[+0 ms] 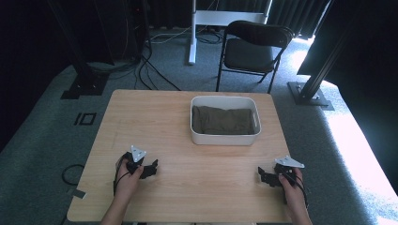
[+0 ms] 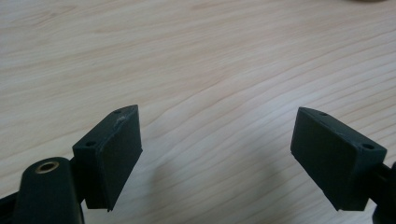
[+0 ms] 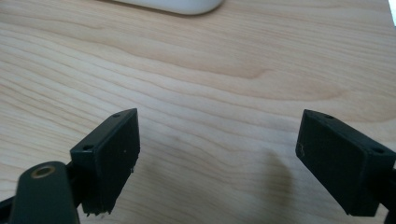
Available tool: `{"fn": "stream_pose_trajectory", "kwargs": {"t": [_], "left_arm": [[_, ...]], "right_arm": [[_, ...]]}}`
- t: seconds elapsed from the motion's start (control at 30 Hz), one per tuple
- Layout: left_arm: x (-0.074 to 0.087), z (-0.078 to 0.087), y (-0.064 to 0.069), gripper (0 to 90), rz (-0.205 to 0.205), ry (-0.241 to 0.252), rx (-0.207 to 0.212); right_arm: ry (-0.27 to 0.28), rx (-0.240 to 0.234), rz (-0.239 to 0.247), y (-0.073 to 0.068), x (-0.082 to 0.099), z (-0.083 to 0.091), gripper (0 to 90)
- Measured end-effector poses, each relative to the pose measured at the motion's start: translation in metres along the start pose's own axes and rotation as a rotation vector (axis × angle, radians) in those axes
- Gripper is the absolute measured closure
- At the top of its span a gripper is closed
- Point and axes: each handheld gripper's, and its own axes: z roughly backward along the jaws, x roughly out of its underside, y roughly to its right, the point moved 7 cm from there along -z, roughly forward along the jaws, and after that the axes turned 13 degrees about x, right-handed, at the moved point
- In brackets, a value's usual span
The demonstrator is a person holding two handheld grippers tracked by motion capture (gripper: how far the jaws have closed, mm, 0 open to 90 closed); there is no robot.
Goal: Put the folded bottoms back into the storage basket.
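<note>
Two black two-jaw grippers sit low over the light wooden table (image 1: 155,117), jaws apart and empty: the left gripper (image 1: 151,169) near the table's left front, the right gripper (image 1: 264,176) near its right front. Well beyond them stands a white rectangular plastic tub (image 1: 225,138) holding folded olive-brown cloth (image 1: 224,120); the tub's wall hides the cloth's lower part.

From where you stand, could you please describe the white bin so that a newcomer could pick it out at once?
Start at the light wooden table in front of the black folding chair. On its far right part sits the white bin, a rounded rectangular tub. It holds a folded olive-brown cloth, and it is the only container on the table.
</note>
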Motion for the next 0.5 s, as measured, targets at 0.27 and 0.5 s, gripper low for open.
{"fn": "stream_pose_trajectory", "kwargs": {"t": [0.27,0.5], "left_arm": [[0.012,0.003,-0.011,17.7,0.059,-0.017,-0.068],[0.020,0.010,-0.021,17.4,0.115,-0.036,-0.114]], "right_arm": [[-0.042,0.013,0.002,0.000,0.006,-0.003,12.1],[-0.050,0.029,-0.021,0.001,0.006,-0.004,11.9]]}}
